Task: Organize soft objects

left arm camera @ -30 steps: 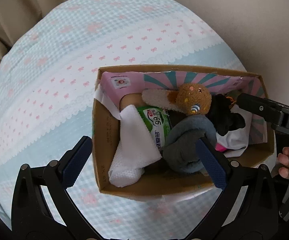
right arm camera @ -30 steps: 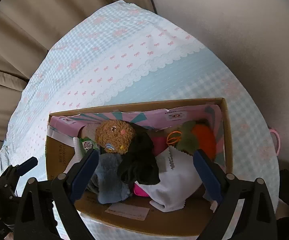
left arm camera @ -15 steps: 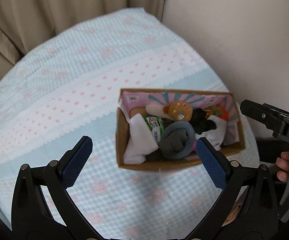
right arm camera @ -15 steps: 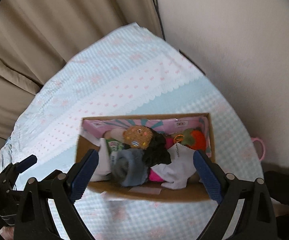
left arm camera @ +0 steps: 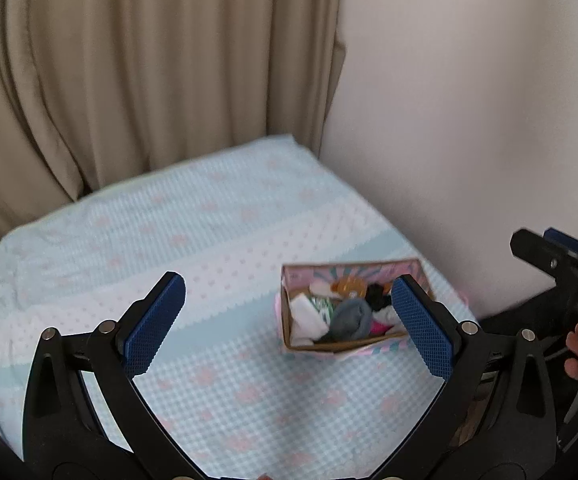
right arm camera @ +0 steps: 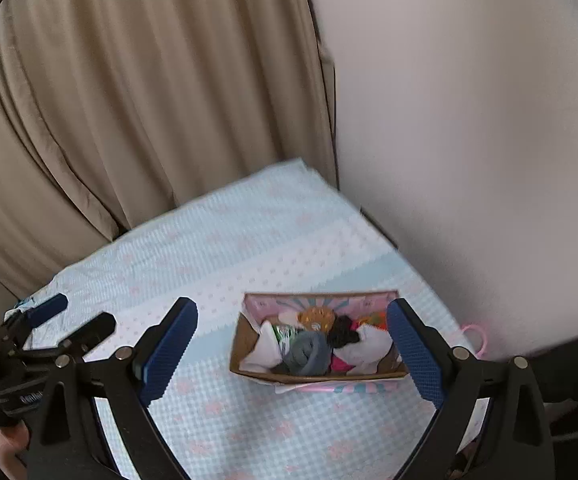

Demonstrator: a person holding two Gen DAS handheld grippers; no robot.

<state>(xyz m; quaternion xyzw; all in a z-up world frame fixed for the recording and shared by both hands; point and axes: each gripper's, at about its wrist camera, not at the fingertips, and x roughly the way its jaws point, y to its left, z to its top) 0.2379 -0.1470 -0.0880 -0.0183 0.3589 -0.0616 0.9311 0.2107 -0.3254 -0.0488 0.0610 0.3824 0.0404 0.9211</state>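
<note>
A cardboard box (left arm camera: 341, 345) (right arm camera: 313, 376) with a pink patterned lining sits on the bed near the wall. It holds soft items: a brown plush toy (right arm camera: 316, 317), a grey rolled sock (right arm camera: 307, 354), a black sock (right arm camera: 343, 332), white cloths (right arm camera: 267, 350) and a green wipes pack (right arm camera: 287, 334). My left gripper (left arm camera: 289, 324) is open and empty, held high and back from the box. My right gripper (right arm camera: 293, 352) is open and empty, also high above the bed.
The bed cover (left arm camera: 209, 240) is pale blue check with pink bows. Beige curtains (left arm camera: 149, 60) hang behind it and a plain wall (left arm camera: 469, 100) runs along the right. A pink loop (right arm camera: 477, 336) lies by the wall beside the box.
Both grippers have pulled up and back from the box, which now looks small and far. Curtains and wall have come into view. The box contents have not moved.
</note>
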